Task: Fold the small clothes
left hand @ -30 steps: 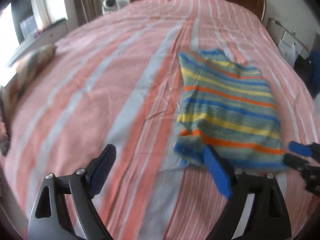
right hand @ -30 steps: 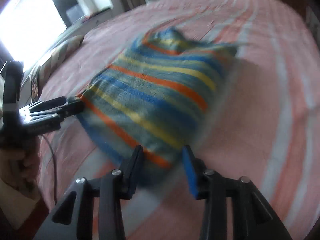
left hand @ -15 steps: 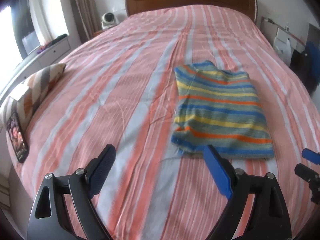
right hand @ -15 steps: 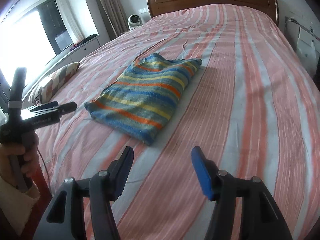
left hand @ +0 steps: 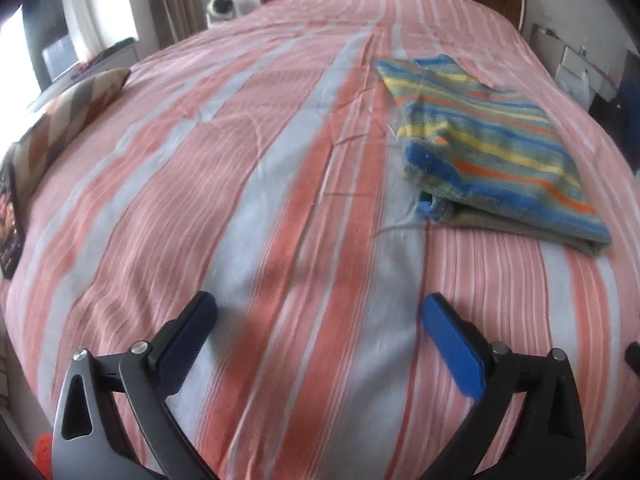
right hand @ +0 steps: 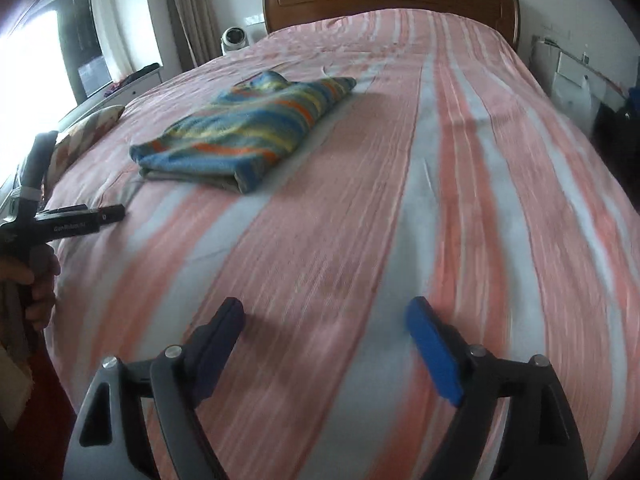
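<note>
Pink and pale stripes cover the big bed [right hand: 440,200] that fills both of my views, with a brown wooden headboard [right hand: 392,4] at the far end. On the bed lies the folded sweater [right hand: 248,128], striped blue, yellow, orange and green. It sits flat in a neat pile, with nothing touching it. In my left wrist view the sweater [left hand: 492,148] is up and to the right.

My left tongs [left hand: 320,316] hang over bare bedspread, well apart from the sweater. Their jaws are opening wide and nothing is between them. My right tongs [right hand: 324,320] also hang over bare bedspread, with the sweater far ahead and to the left. Their jaws are opening too, with nothing in them.

In the right wrist view I see the side of the left tongs [right hand: 80,220], held by a hand [right hand: 36,284]. White writing runs along the black bar, but it is too blurry for me to read.

A patterned pillow [left hand: 80,100] rests at the bed's left edge. A small white round gadget [right hand: 235,38] stands by the headboard.
</note>
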Available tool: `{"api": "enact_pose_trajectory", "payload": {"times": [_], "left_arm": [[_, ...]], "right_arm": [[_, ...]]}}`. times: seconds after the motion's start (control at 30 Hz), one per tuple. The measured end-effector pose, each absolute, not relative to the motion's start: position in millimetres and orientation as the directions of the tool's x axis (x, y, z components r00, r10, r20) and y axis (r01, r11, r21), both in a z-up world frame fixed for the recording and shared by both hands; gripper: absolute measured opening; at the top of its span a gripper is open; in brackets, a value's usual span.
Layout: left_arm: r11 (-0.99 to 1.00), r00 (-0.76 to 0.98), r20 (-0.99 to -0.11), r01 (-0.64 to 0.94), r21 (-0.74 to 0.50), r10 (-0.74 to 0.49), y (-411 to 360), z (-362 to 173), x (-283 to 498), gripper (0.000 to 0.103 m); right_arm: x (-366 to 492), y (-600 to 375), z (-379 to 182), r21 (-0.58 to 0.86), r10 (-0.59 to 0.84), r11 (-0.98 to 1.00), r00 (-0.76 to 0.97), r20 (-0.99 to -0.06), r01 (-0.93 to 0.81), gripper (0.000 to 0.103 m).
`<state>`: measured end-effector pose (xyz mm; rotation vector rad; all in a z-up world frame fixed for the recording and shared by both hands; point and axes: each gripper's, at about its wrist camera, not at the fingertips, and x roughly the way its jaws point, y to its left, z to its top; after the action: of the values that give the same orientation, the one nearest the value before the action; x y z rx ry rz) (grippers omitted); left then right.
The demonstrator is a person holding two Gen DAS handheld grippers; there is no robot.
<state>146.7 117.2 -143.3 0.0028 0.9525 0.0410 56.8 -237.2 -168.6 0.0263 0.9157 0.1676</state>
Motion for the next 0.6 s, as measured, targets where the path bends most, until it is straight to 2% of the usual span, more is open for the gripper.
{"api": "enact_pose_trajectory", "payload": {"times": [0.03, 0.13, 0.23, 0.33, 0.43, 0.57, 0.6], "left_arm": [[1.000, 0.570, -0.821, -0.023, 0.014, 0.024, 118, -141, 149, 0.102], [0.994, 0.578, -0.810, 0.021, -0.110, -0.102, 133, -122, 164, 0.101], [0.965, 0.605, -0.763, 0.039, -0.259, -0.229, 152, -97, 198, 0.102], [0.927, 0.515, -0.779, 0.096, -0.364, -0.359, 149, -99, 257, 0.102], [0.935, 0.394, -0.848, 0.132, -0.330, -0.355, 127, -124, 315, 0.101], [0.938, 0.368, -0.865, 0.184, -0.292, -0.341, 100, -132, 346, 0.101], [0.936, 0.358, -0.867, 0.190, -0.295, -0.346, 95, -134, 351, 0.101]], "right_arm": [[57, -237, -167, 0.089, 0.155, 0.986, 0.596, -0.788, -0.139, 0.084], [68, -242, -159, 0.141, 0.196, 0.980, 0.592, -0.782, -0.139, 0.084], [99, -257, -144, 0.249, 0.263, 0.962, 0.603, -0.754, -0.109, 0.084], [148, -269, -132, 0.384, 0.347, 0.920, 0.620, -0.703, -0.079, 0.084], [210, -273, -138, 0.515, 0.442, 0.855, 0.602, -0.665, -0.059, 0.084], [278, -257, -166, 0.638, 0.563, 0.769, 0.515, -0.646, -0.041, 0.083], [297, -248, -180, 0.671, 0.599, 0.741, 0.474, -0.646, -0.023, 0.078]]}}
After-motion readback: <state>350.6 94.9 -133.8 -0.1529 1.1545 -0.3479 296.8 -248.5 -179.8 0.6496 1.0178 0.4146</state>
